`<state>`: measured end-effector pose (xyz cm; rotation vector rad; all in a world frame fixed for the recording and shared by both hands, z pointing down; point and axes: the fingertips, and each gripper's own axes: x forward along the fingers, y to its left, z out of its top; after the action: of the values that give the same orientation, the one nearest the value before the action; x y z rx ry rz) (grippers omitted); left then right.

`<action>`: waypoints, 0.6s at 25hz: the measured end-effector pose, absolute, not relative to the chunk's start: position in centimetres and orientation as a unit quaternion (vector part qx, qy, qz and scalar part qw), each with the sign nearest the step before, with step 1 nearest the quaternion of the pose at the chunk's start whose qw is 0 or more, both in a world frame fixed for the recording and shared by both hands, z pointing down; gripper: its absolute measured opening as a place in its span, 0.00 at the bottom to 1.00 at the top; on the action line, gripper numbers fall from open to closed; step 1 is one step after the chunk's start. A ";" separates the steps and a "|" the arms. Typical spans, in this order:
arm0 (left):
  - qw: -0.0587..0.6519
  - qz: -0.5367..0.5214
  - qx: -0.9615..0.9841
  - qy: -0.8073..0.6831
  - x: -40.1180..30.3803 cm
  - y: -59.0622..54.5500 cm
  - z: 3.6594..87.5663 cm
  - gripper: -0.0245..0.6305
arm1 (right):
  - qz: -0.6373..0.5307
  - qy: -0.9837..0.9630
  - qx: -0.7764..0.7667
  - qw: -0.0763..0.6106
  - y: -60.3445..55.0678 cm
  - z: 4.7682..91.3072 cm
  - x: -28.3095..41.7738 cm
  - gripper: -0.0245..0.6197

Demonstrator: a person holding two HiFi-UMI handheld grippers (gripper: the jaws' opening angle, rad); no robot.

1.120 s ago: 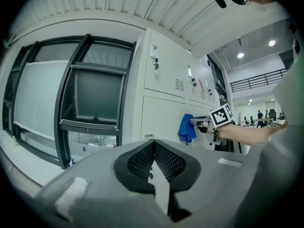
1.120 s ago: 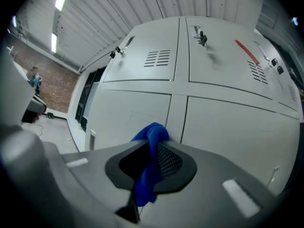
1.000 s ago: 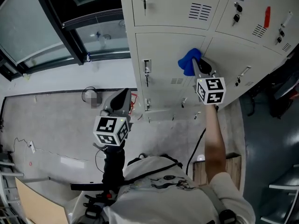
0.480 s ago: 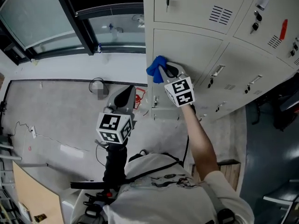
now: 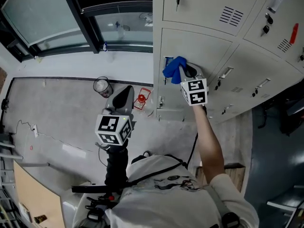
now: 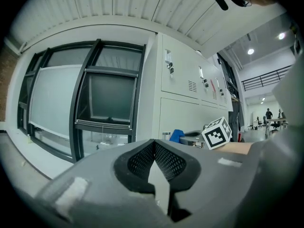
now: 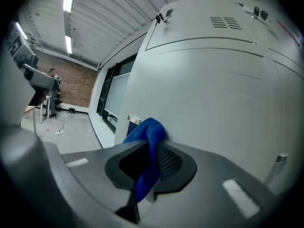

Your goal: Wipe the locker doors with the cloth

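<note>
Left claw [image 5: 124, 93] is clenched on nothing, held low and well apart from the lockers. Just past its tips, a bit to the left, there's a clear jar [image 5: 101, 86] on the floor, can't tell what's in it. Right claw [image 5: 184, 71] is further out, grasping the blue cloth [image 5: 173, 69]. The cloth bunches out past the claw's tips and presses flat on a shut locker door [image 5: 204, 49], near the door's left edge.
</note>
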<state>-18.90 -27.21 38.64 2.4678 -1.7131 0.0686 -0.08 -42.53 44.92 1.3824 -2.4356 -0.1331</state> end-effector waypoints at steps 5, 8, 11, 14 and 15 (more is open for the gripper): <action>0.068 0.023 0.829 -0.554 -17.3 -27.7 38.7 0.04 | -0.048 -0.829 0.525 0.189 -42.5 45.1 5.9 0.10; 0.071 0.025 0.836 -0.543 -16.2 -27.9 38.8 0.04 | -0.049 -0.810 0.549 0.197 -42.4 45.1 9.9 0.10; 0.073 0.028 0.841 -0.535 -15.3 -28.0 39.0 0.04 | -0.050 -0.794 0.569 0.206 -42.4 45.2 13.4 0.10; 0.074 0.030 0.844 -0.530 -14.7 -28.1 39.2 0.04 | -0.046 -0.785 0.584 0.204 -42.2 45.1 15.5 0.10; 0.075 0.030 0.845 -0.529 -14.6 -28.1 39.3 0.04 | -0.045 -0.788 0.581 0.197 -41.9 44.9 15.6 0.10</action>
<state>-14.57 -28.07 39.32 2.5351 -1.5860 0.0909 15.64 -41.88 44.90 1.6279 -2.2078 -0.1249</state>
